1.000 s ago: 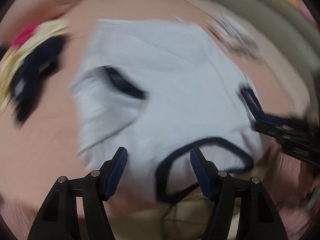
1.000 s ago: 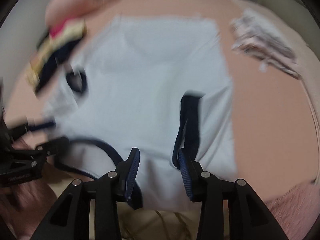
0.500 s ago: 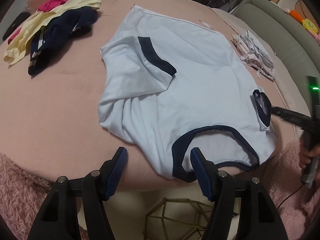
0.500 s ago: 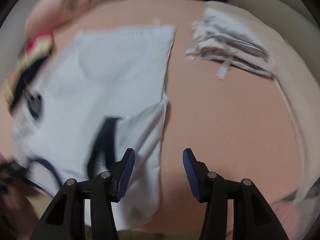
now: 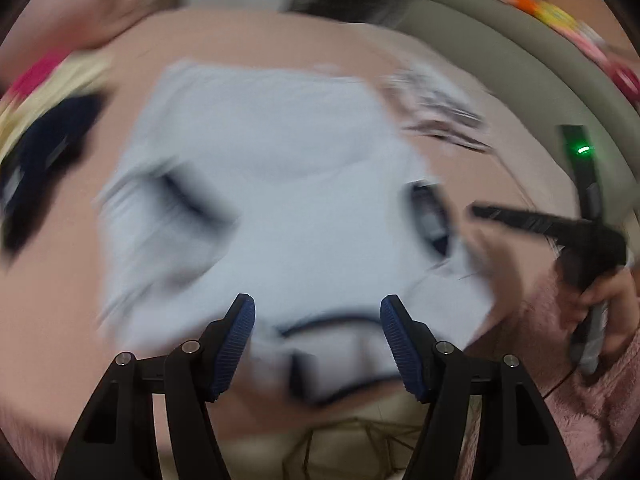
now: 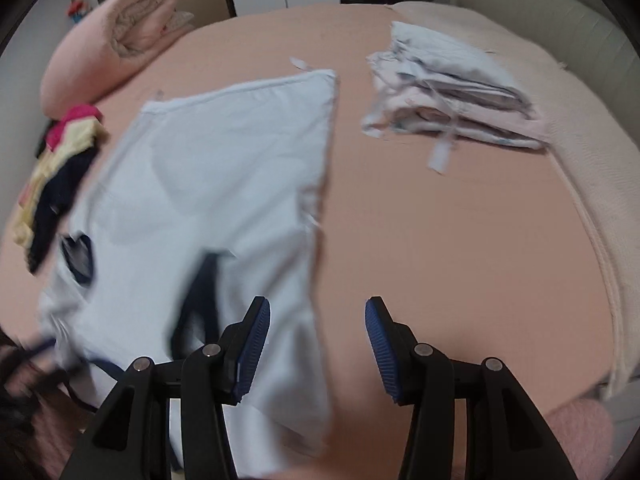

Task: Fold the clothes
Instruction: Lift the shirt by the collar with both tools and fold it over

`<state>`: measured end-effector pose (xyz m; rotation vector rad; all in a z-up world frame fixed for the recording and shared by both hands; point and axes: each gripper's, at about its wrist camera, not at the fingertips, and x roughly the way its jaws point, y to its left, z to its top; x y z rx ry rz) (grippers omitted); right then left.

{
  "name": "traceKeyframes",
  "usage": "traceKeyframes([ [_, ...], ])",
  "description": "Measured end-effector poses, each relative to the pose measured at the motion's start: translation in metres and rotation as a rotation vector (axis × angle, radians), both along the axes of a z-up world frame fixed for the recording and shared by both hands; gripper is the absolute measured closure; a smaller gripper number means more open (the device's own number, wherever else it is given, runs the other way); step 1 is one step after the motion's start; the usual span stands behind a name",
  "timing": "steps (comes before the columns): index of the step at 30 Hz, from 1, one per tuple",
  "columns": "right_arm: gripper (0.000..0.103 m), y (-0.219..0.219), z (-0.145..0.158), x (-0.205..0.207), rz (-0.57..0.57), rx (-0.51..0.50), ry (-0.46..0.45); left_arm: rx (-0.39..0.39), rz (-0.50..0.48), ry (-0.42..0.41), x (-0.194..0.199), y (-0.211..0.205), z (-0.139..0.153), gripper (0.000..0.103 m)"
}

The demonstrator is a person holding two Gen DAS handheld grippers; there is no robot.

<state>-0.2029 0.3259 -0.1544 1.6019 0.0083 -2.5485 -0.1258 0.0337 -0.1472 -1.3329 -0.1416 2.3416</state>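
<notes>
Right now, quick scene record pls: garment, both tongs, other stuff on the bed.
garment: light blue T-shirt with navy trim, spread on the pink bed, both sleeves folded in
left tongs: open, over the collar end, holding nothing
right tongs: open, over the shirt's right edge
folded stack: far right of the shirt
unfolded pile: left of the shirt

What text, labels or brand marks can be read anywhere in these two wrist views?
None can be read.
White T-shirt: plain, no print visible.
Small white tag at its far hem: too small and blurred.
Folded clothes stack: no legible marks.
</notes>
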Motion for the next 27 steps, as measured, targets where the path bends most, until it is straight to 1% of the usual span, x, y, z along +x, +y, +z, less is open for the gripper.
traceKeyframes([
  [1, 0.054, 0.003, -0.008, 0.004, 0.002, -0.001, -0.019, 0.015, -0.049, 0.004, -0.010, 0.020, -0.001, 0.040],
  [2, 0.054, 0.006, -0.017, 0.008, 0.001, -0.021, -0.060, 0.024, -0.095, 0.006, -0.018, 0.040, -0.003, 0.040],
  [4, 0.054, 0.014, -0.039, 0.015, -0.016, -0.031, -0.127, 0.007, -0.179, 0.006, -0.030, 0.080, -0.010, 0.040],
  [5, 0.054, 0.017, -0.040, 0.022, -0.017, -0.044, -0.102, -0.038, -0.211, 0.004, -0.036, 0.096, -0.017, 0.040],
  [7, 0.054, 0.018, -0.040, 0.032, -0.006, -0.033, -0.074, -0.168, -0.244, 0.006, -0.045, 0.119, -0.031, 0.040],
  [8, 0.054, 0.017, -0.040, 0.034, 0.004, -0.020, -0.068, -0.220, -0.247, 0.007, -0.051, 0.124, -0.037, 0.039],
  [9, 0.054, 0.016, -0.040, 0.036, 0.014, -0.007, -0.061, -0.251, -0.229, 0.008, -0.058, 0.121, -0.038, 0.038],
  [10, 0.054, 0.017, -0.041, 0.036, 0.013, -0.012, -0.060, -0.263, -0.195, 0.006, -0.066, 0.114, -0.037, 0.038],
  [13, 0.053, 0.023, -0.043, 0.036, 0.002, -0.045, -0.058, -0.163, 0.022, -0.005, -0.081, 0.064, -0.013, 0.038],
  [14, 0.053, 0.025, -0.043, 0.036, -0.002, -0.059, -0.058, -0.136, 0.055, -0.006, -0.082, 0.054, -0.008, 0.039],
  [15, 0.053, 0.026, -0.044, 0.036, -0.003, -0.063, -0.059, -0.114, 0.053, -0.013, -0.082, 0.050, -0.005, 0.039],
  [16, 0.053, 0.026, -0.043, 0.035, -0.006, -0.062, -0.058, -0.093, 0.029, -0.024, -0.081, 0.049, -0.004, 0.039],
  [17, 0.053, 0.025, -0.042, 0.035, -0.007, -0.058, -0.056, -0.088, -0.027, -0.035, -0.076, 0.055, -0.005, 0.039],
  [18, 0.053, 0.026, -0.040, 0.037, -0.018, -0.064, -0.049, -0.103, -0.076, -0.039, -0.069, 0.061, -0.005, 0.039],
  [19, 0.053, 0.026, -0.038, 0.038, -0.029, -0.070, -0.041, -0.118, -0.098, -0.041, -0.063, 0.063, -0.004, 0.039],
  [20, 0.053, 0.030, -0.034, 0.042, -0.057, -0.107, -0.036, -0.131, -0.075, -0.039, -0.057, 0.060, -0.001, 0.039],
  [21, 0.053, 0.034, -0.030, 0.046, -0.084, -0.146, -0.031, -0.127, -0.026, -0.043, -0.051, 0.052, 0.003, 0.039],
  [23, 0.053, 0.039, -0.031, 0.054, -0.135, -0.208, -0.060, -0.053, 0.193, -0.088, -0.031, 0.012, 0.005, 0.039],
  [24, 0.053, 0.041, -0.031, 0.059, -0.161, -0.240, -0.074, -0.022, 0.317, -0.117, -0.019, -0.010, 0.002, 0.039],
  [25, 0.053, 0.043, -0.031, 0.063, -0.186, -0.271, -0.088, -0.001, 0.420, -0.138, -0.006, -0.030, -0.002, 0.039],
  [27, 0.053, 0.048, -0.032, 0.071, -0.237, -0.333, -0.117, 0.006, 0.554, -0.148, 0.020, -0.062, -0.010, 0.039],
])
